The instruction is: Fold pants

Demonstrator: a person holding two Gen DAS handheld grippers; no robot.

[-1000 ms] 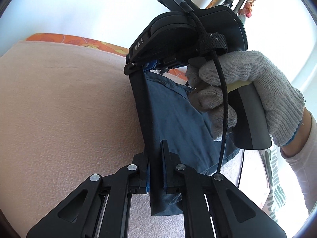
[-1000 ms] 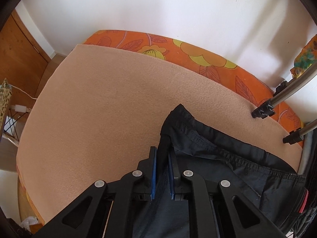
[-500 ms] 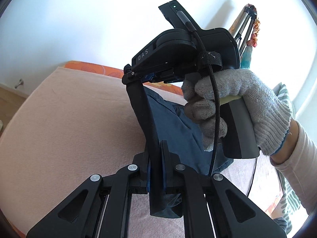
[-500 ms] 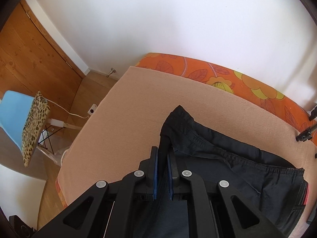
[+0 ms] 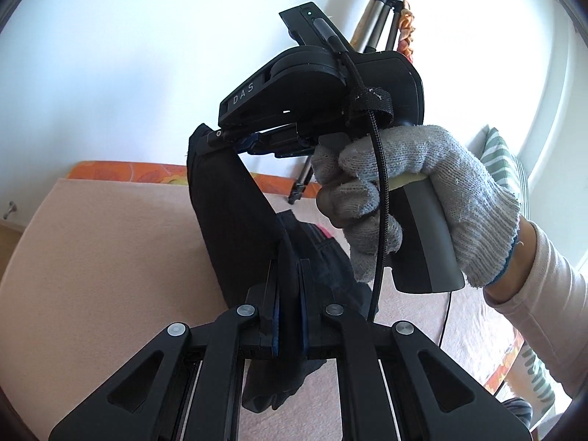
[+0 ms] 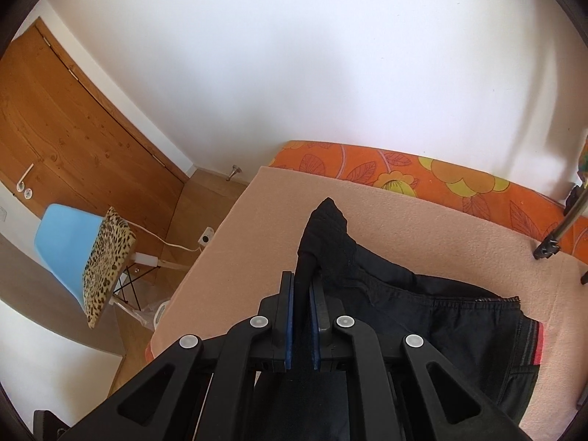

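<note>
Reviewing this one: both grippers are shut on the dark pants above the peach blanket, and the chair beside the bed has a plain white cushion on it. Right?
Not quite. The cushion on the blue chair is leopard-print, not plain white, as the right wrist view shows. The rest holds: the left gripper and right gripper are both shut on the dark pants above the peach blanket.

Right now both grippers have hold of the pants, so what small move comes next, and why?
Probably carry both pinched edges across toward the waistband. The left gripper and right gripper are each shut on the dark pants, whose lifted part hangs off the peach blanket while the waistband end lies flat.
</note>
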